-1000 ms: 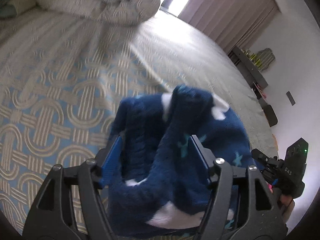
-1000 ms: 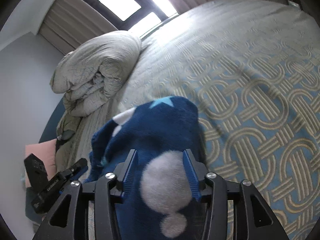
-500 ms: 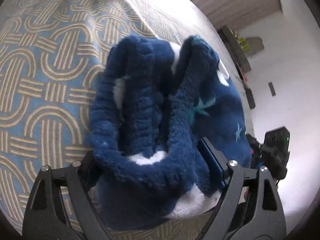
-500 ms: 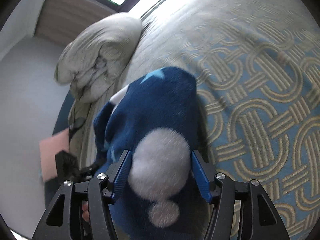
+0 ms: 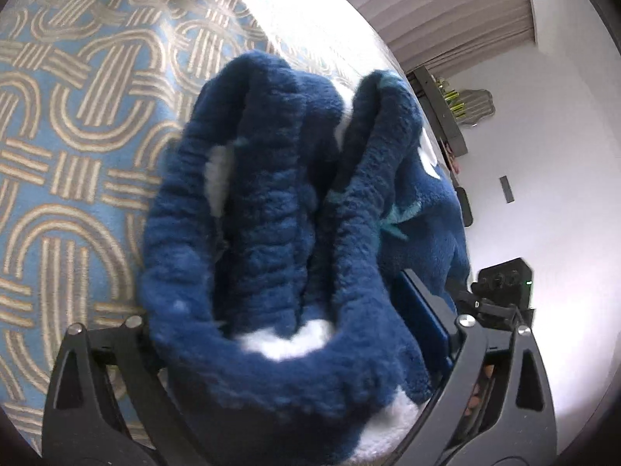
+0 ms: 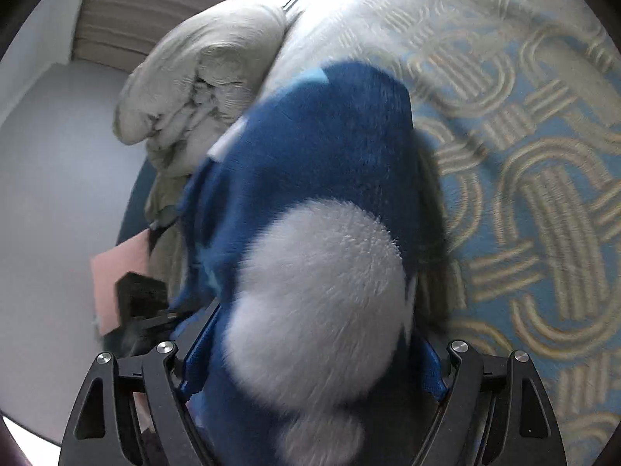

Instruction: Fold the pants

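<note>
A bedroom: a wide bed [image 5: 77, 124] under a blue cover with looping tan bands, a rumpled grey duvet [image 6: 202, 81] heaped near the window, curtains [image 5: 446, 11] and a white wall behind. Above the cover hang the pants [image 5: 271, 233], thick navy fleece with white spots and pale stars, bunched into deep soft folds and held between both tools. The left gripper [image 5: 295, 334] is clamped on a rolled, ribbed edge that looks like the waistband; the right gripper [image 6: 310, 353] is closed on fleece at a big white spot. I judge the cloth light, limp and bulky, not slippery, and unlikely to hold a crease. The best hold is probably at a seam or the waistband, pinching both layers together so nothing sags.
</note>
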The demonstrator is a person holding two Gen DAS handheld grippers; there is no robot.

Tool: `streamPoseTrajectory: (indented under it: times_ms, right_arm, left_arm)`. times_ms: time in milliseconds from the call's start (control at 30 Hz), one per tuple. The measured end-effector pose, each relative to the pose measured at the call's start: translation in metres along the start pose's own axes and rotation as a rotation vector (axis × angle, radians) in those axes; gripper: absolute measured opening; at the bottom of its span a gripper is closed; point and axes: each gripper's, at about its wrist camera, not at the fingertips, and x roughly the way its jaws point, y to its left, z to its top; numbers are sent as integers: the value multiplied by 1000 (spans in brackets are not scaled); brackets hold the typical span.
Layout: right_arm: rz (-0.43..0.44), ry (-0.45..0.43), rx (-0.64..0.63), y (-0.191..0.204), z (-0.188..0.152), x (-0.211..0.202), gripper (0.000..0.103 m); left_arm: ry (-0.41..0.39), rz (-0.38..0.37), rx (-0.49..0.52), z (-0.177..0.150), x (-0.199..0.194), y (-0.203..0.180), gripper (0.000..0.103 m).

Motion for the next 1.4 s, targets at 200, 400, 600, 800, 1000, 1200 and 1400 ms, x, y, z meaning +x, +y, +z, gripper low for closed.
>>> streamPoseTrajectory:
  times_ms: [200,400,600,800,1000,1200,1400]
  right_arm:
    - [-2,-60,-3,10,-1,-11,57]
    - [9,-189,-92,44,-4,-34,52]
    - [37,-254,-132,62,-8,-60,52]
    - [57,-290,-102,77,-1,-96,51]
    - [50,-384,-146,90,-13,-191,51]
    - [20,-476,-105,50,-28,-308,51]
    - [-37,-555,-41,-16,-41,-416,51]
  left_arm:
    - [-29,-8,55,-1,-11,-17,57]
    - [-100,-45,116,3,-34,-37,54]
    - [-152,-54,172,10,-59,-55,54]
    - [-172,-53,219,13,-71,-109,54]
    - [-167,-109,294,-6,-78,-194,54]
    - [-100,-182,384,-44,-37,-295,54]
    - [8,-262,419,-82,40,-383,55]
